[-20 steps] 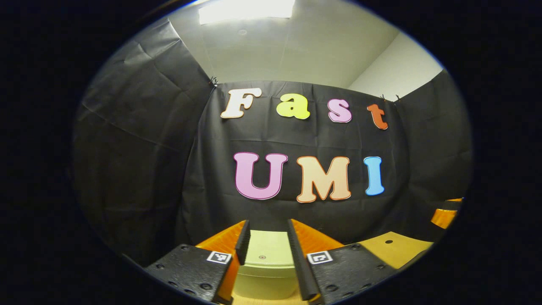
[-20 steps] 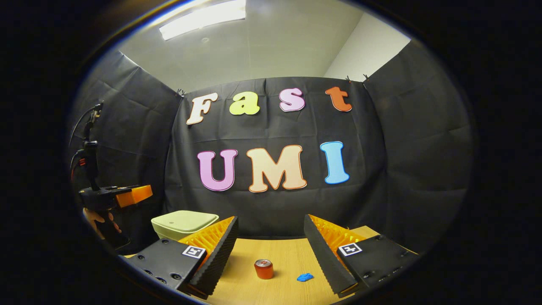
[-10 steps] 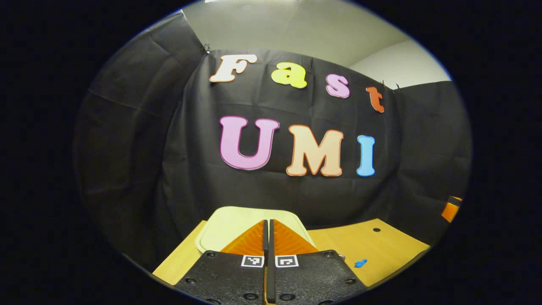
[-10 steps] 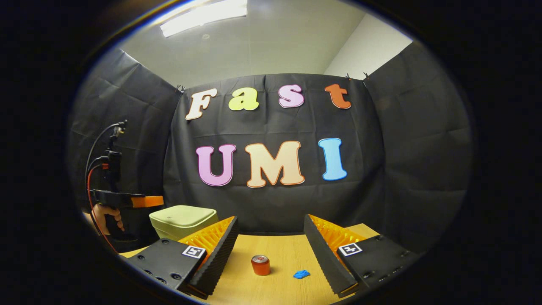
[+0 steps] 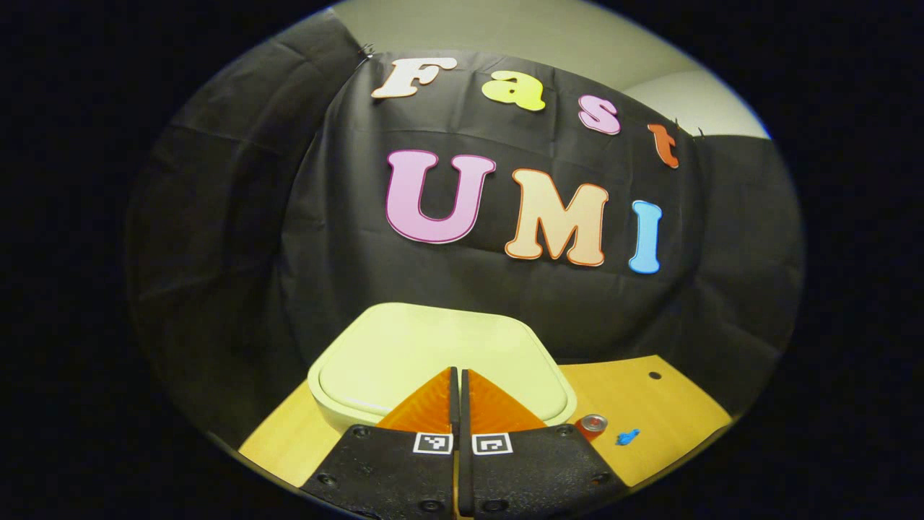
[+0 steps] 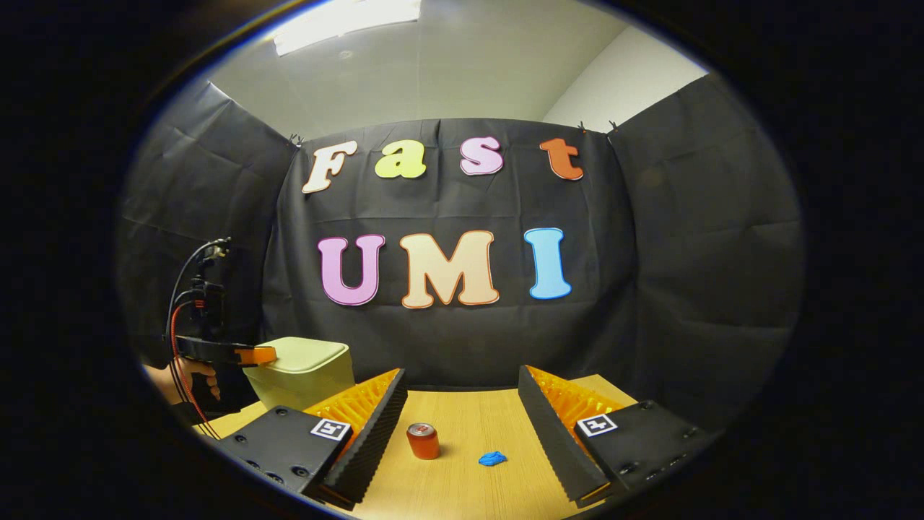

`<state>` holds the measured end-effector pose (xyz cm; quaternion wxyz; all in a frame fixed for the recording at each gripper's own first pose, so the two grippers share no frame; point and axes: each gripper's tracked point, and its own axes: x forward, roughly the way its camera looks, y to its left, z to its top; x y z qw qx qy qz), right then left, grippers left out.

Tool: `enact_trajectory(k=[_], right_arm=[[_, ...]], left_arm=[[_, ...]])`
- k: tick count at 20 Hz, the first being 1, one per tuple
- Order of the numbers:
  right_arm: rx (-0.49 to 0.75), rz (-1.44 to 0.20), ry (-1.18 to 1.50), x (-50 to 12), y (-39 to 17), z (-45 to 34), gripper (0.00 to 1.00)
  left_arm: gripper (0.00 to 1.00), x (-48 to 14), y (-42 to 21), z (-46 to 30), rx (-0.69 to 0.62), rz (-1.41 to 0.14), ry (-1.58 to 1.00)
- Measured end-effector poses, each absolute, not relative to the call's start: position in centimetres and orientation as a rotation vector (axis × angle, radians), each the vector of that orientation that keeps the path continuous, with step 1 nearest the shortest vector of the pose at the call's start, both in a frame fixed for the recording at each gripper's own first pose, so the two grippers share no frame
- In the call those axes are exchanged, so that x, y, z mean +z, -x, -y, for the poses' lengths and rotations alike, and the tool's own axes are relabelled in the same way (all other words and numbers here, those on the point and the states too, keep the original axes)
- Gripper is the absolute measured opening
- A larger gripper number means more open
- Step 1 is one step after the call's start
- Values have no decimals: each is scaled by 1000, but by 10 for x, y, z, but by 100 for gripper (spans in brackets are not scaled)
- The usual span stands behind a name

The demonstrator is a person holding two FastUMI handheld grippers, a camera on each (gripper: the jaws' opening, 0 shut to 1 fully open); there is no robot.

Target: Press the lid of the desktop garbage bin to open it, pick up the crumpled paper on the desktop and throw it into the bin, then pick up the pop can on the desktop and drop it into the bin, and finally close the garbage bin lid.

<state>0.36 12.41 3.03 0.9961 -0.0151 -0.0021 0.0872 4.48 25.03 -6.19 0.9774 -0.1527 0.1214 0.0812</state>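
Note:
The pale green bin [image 5: 404,354] [image 6: 299,375] stands with its lid down at the left back of the wooden table. My left gripper [image 5: 455,375] [image 6: 260,354] is shut with nothing in it, its tips just over the near part of the lid. Whether they touch the lid I cannot tell. A red pop can [image 6: 422,440] [image 5: 592,425] stands upright mid-table. To its right lies a small blue crumpled paper [image 6: 492,458] [image 5: 626,436]. My right gripper [image 6: 462,404] hangs open above the table, with the can and paper ahead between its fingers.
A hand [image 6: 193,375] holds the left gripper, with red and black cables [image 6: 180,310] running up from it. The wooden table [image 6: 462,484] has a small dark hole [image 5: 654,375] near its right back. Black cloth walls close in the back and sides.
My left gripper shut its fingers, then tilted down and moved in over the bin lid. The right gripper drifted slightly; the can and paper stayed put.

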Motion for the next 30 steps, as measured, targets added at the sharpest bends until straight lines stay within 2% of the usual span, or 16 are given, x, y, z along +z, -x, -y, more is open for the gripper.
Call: enact_trajectory(k=[2,8,10,11,13,17,19,20,21,26,30], right_arm=[[183,-2,29,28,-4,-124,98],[219,-3,30,31,-17,-120,98],[233,-11,23,27,-22,-117,98],[239,-13,18,27,-25,-116,98],[250,-21,10,23,-33,-111,98],[271,-38,-5,16,-50,-99,97],[295,-61,-18,10,-62,-94,97],[306,-81,-20,5,-70,-93,98],[311,-104,-18,-2,-79,-89,98],[339,-287,-10,-66,-129,-82,98],[303,-396,87,-142,-177,-76,98]], left_arm=[[0,-62,-44,-250,142,-242,324],[0,-24,-45,-241,143,-92,272],[10,-5,-44,-237,147,-36,274],[23,5,-43,-237,153,-9,267],[35,27,-38,-236,171,44,242],[82,57,-23,-223,200,114,189],[84,67,-14,-216,228,135,172],[90,70,-8,-209,241,141,166],[91,72,-1,-204,251,140,159],[93,78,27,-172,254,148,96],[92,76,32,-163,242,115,57]])
